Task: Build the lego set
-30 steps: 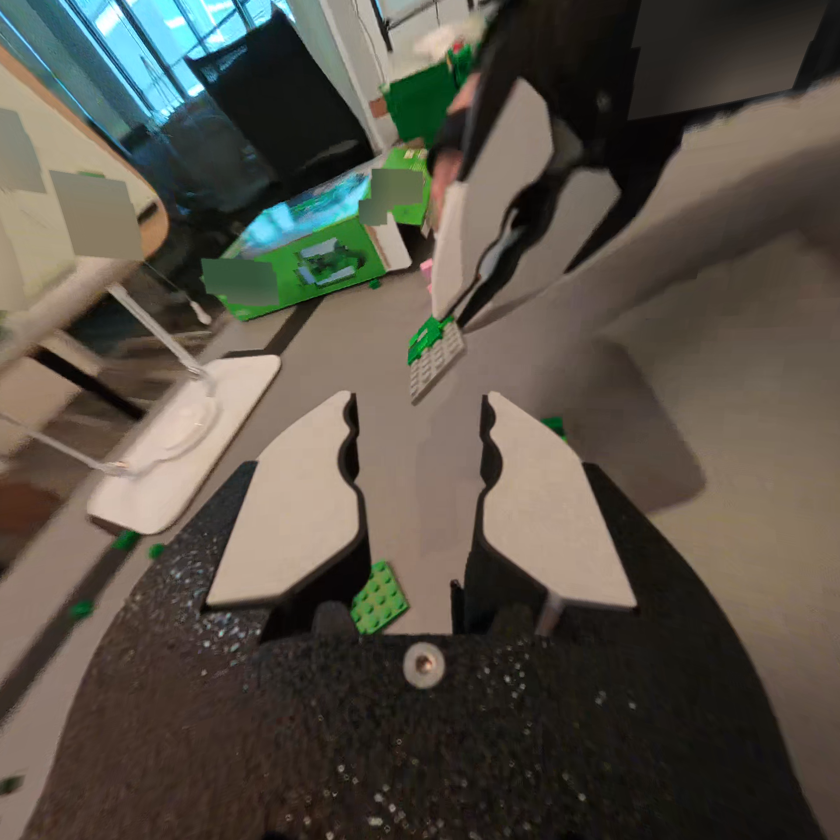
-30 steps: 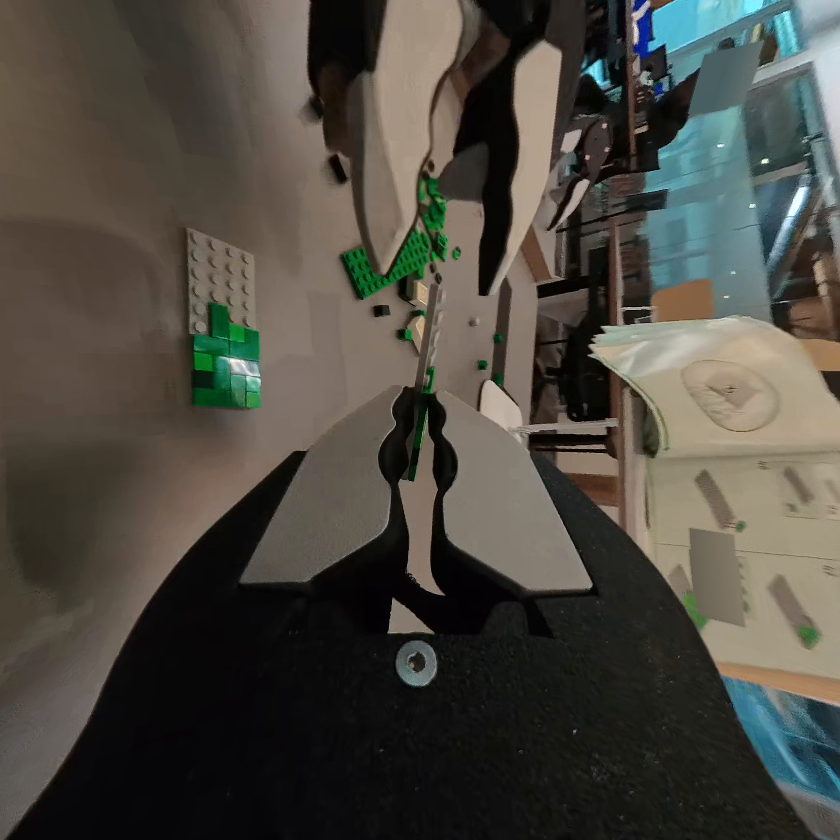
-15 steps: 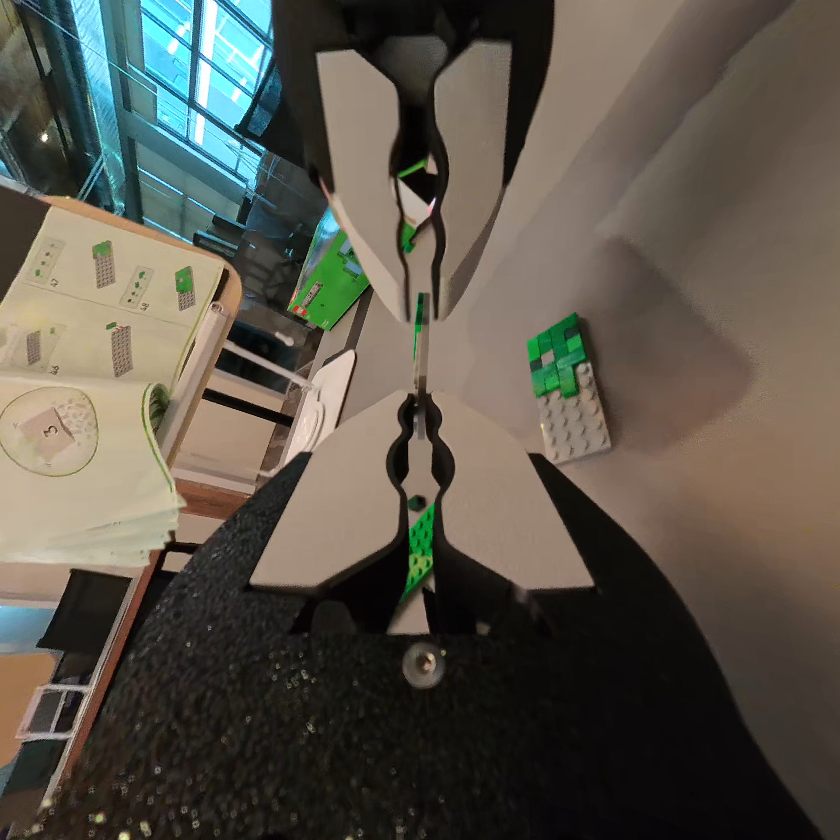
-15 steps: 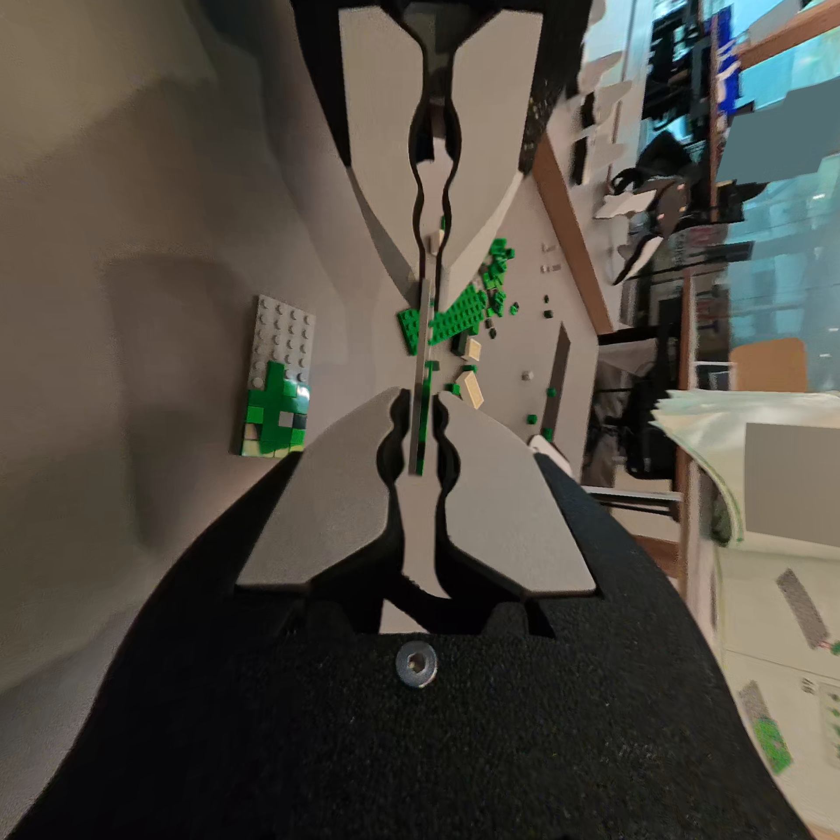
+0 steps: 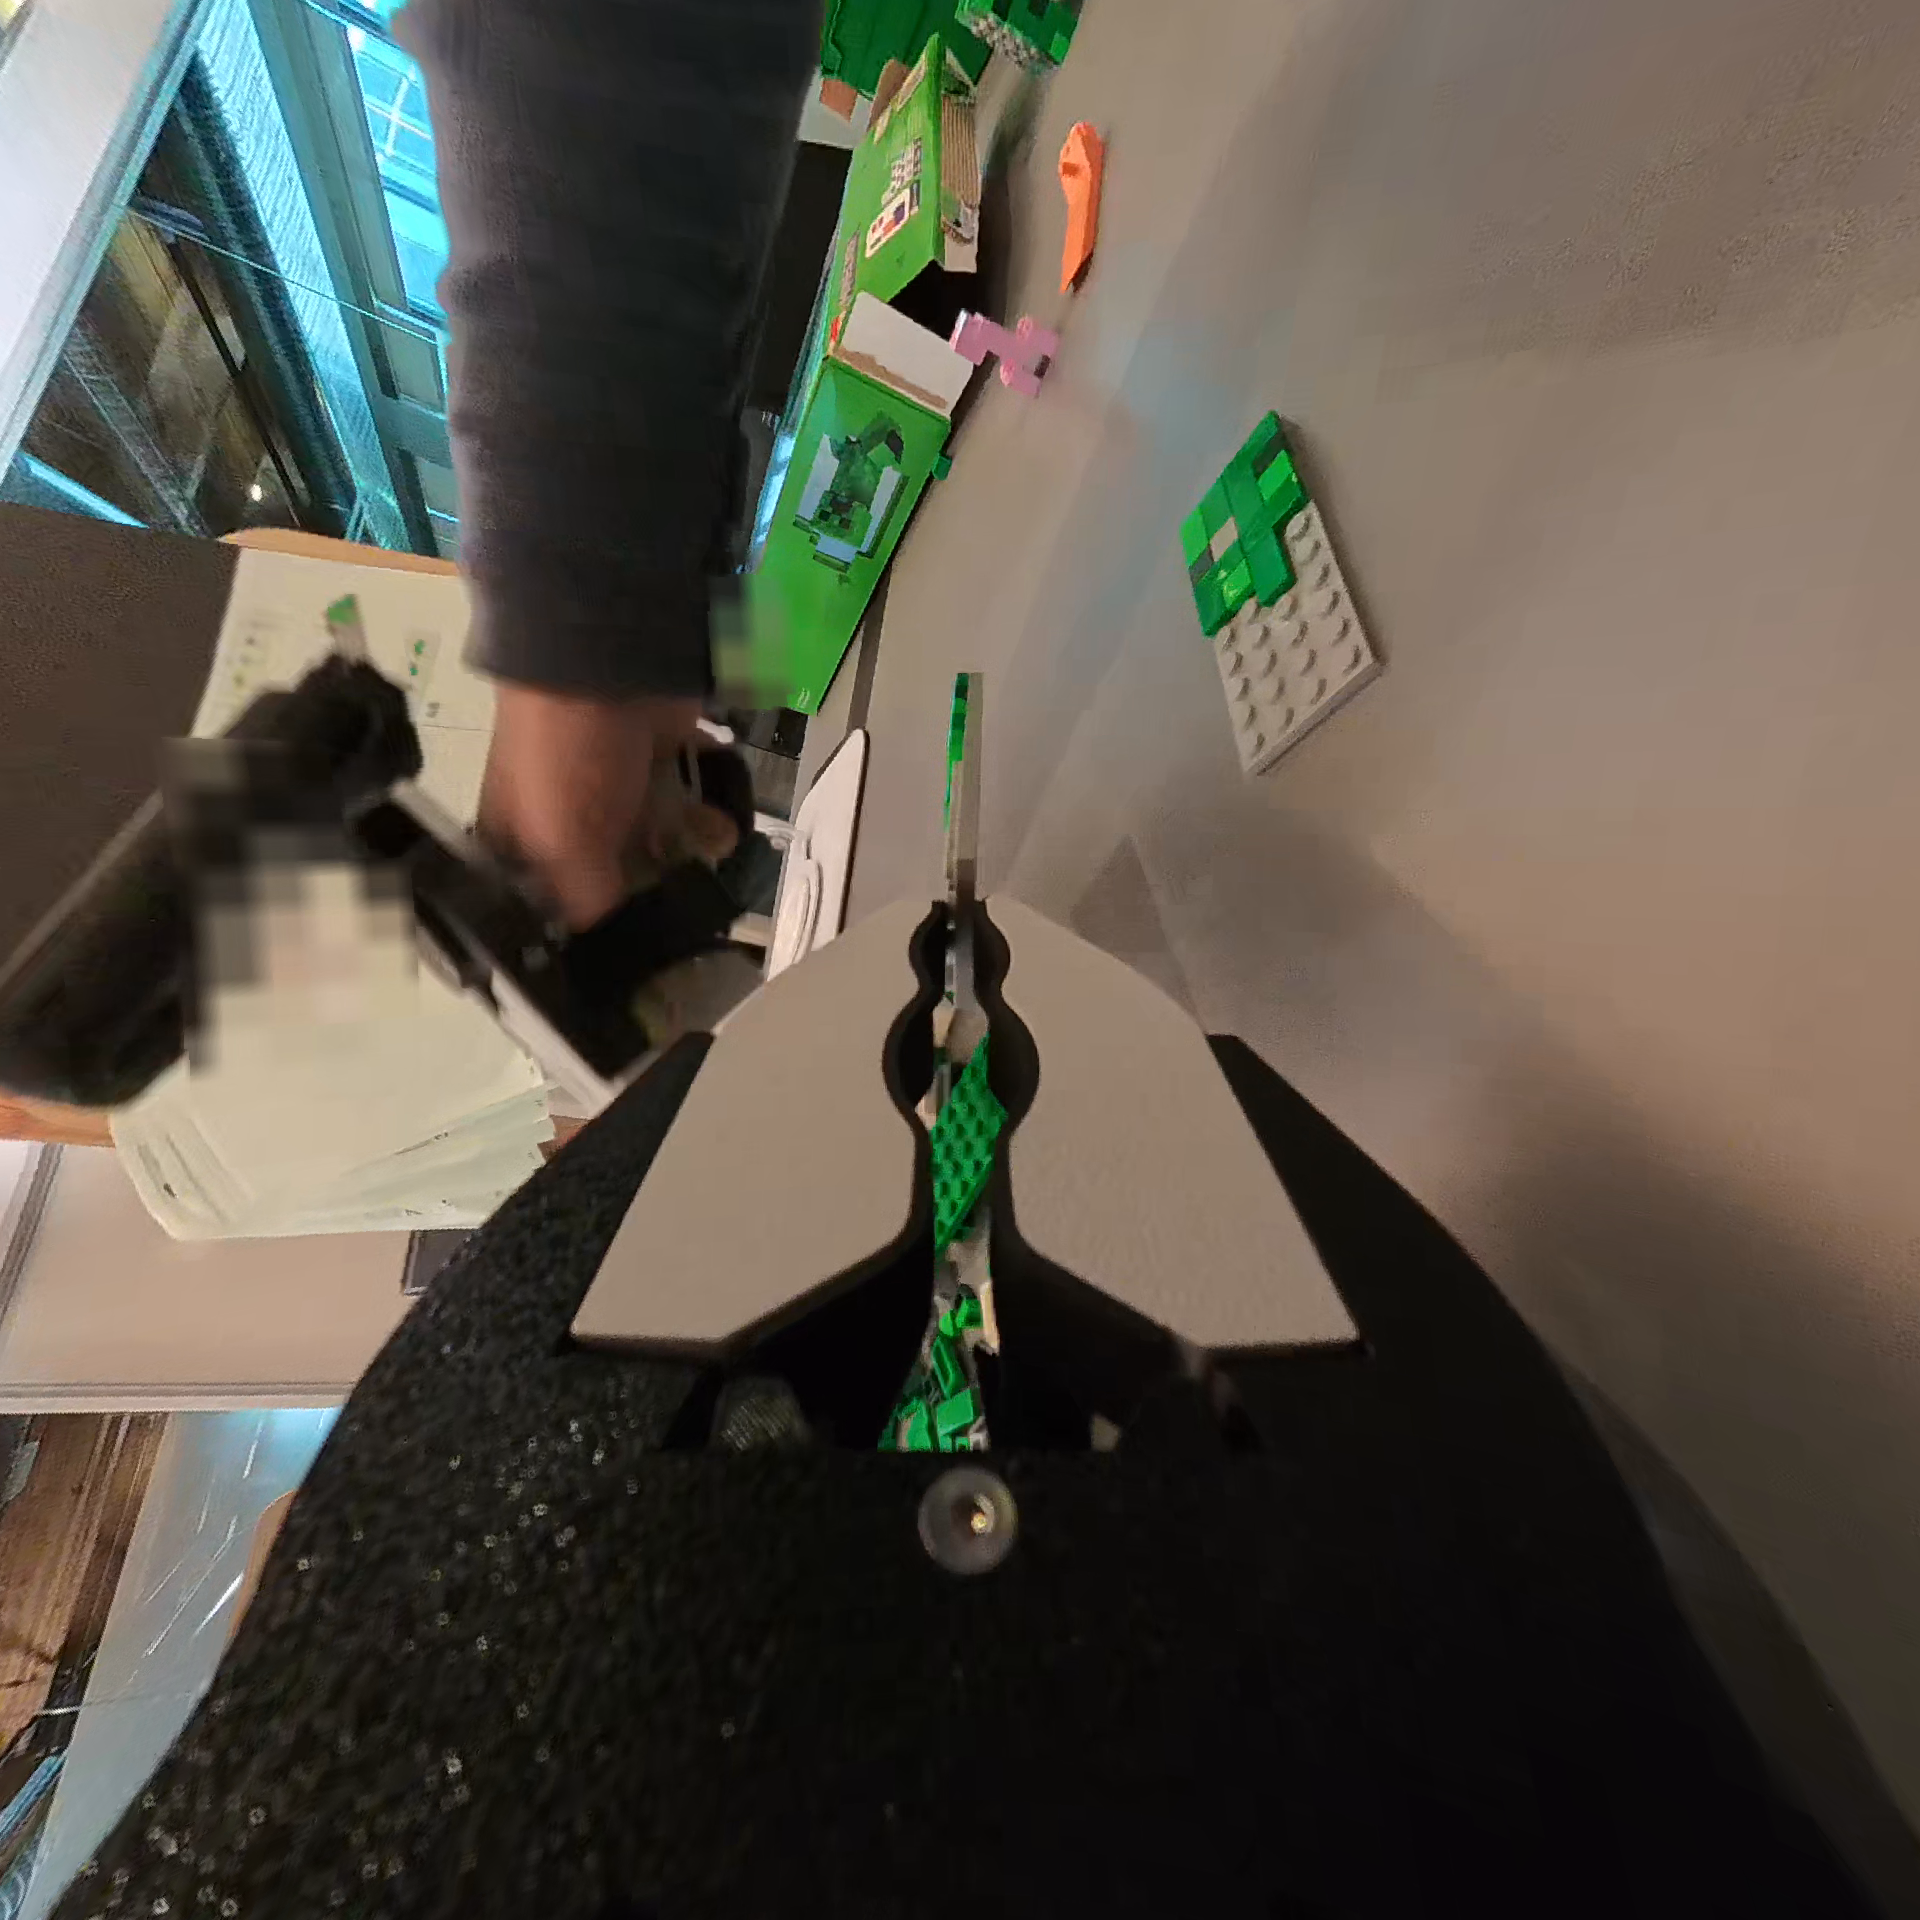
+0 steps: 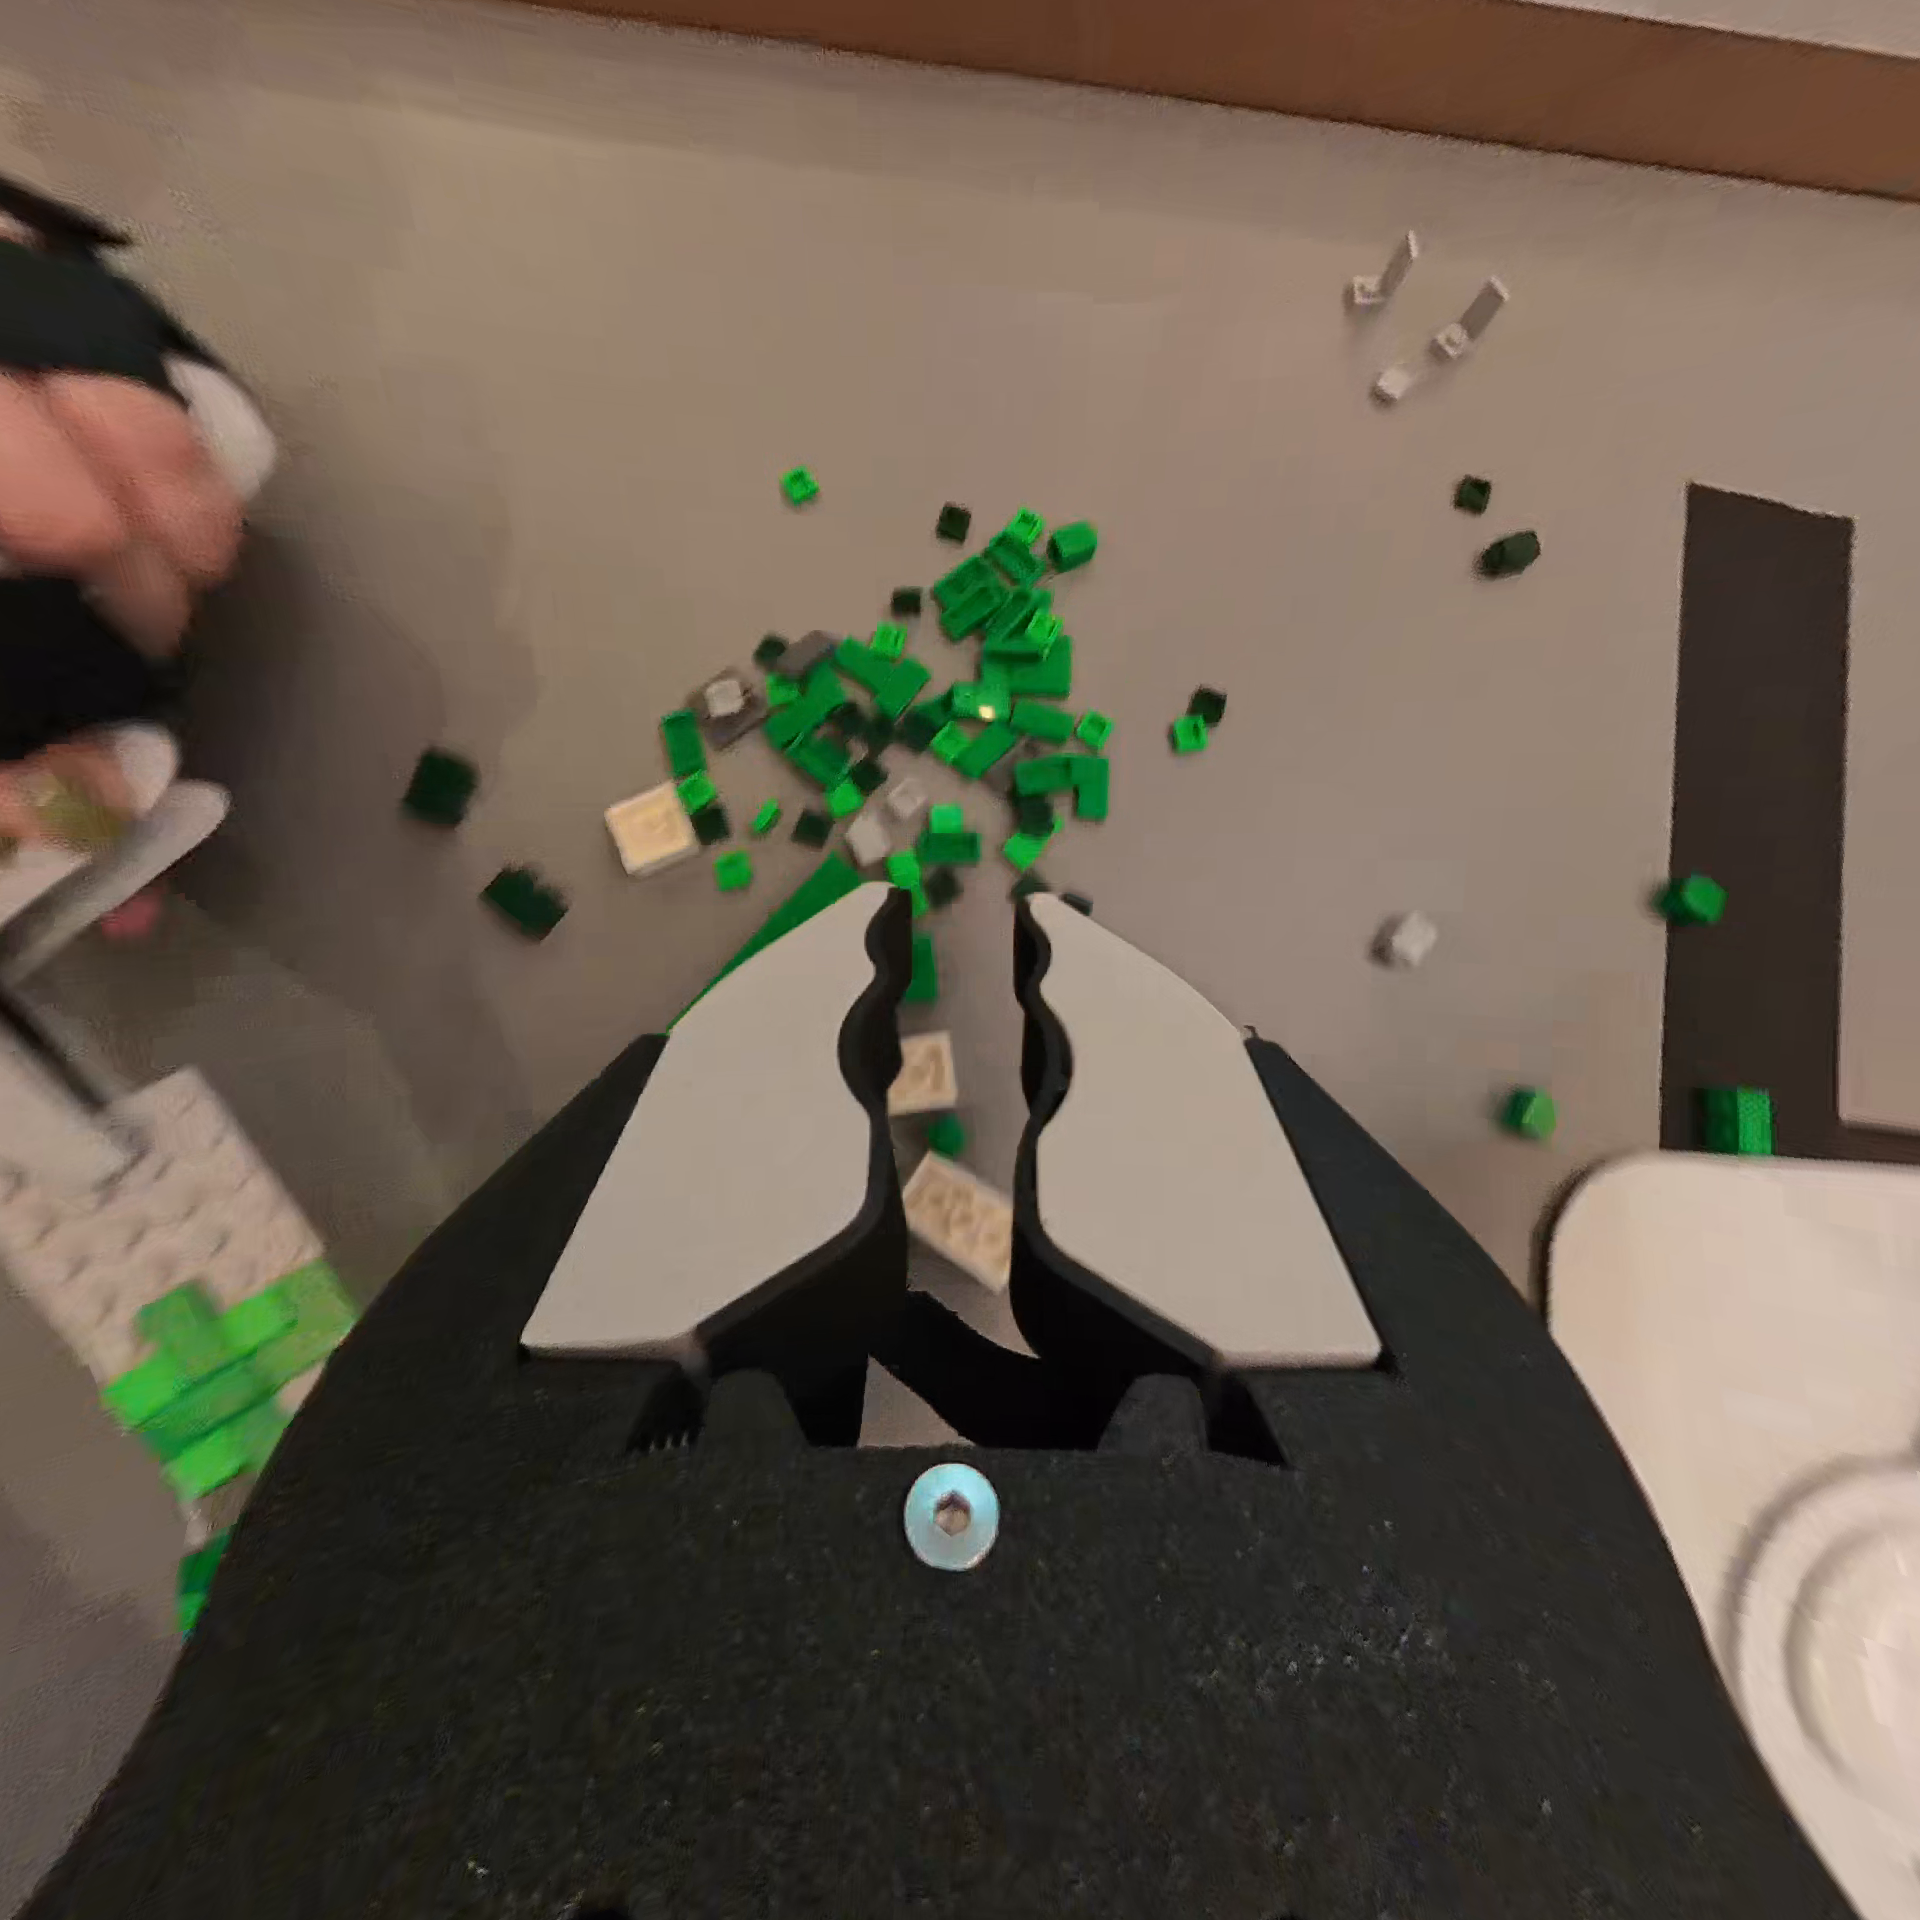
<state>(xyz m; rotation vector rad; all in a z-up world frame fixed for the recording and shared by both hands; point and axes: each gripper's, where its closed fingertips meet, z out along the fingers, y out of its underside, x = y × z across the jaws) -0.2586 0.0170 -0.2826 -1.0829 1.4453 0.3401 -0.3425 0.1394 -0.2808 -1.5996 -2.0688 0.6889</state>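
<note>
Left gripper [image 5: 961,914] has its jaws pinched on a thin grey plate [image 5: 964,800] seen edge-on, green bits on its far end, held up off the table [image 5: 1558,312]. Only the near tip is in the pinch, so my guess is that pressing a brick on the far end would lever it round or pop it out. Right gripper [image 6: 961,904] is empty, jaws a little apart, hovering over the loose brick pile [image 6: 914,707] mid-table; the picture is blurred, so picking one small piece out of that clutter risks nudging its neighbours or catching two. Right wrist view shows what the left barely does: the pile, tan tiles [image 6: 649,826], a green plate [image 6: 800,914] half under the finger, grey clips [image 6: 1423,322] toward the far wooden edge, and the held plate blurred at lower left. Left wrist view alone shows the second grey plate [image 5: 1283,613] with a green patch lying flat, the green box [image 5: 862,468], an orange piece [image 5: 1081,203], a pink piece [image 5: 1008,353] and the instruction booklet [image 5: 343,1091] off the table edge.
</note>
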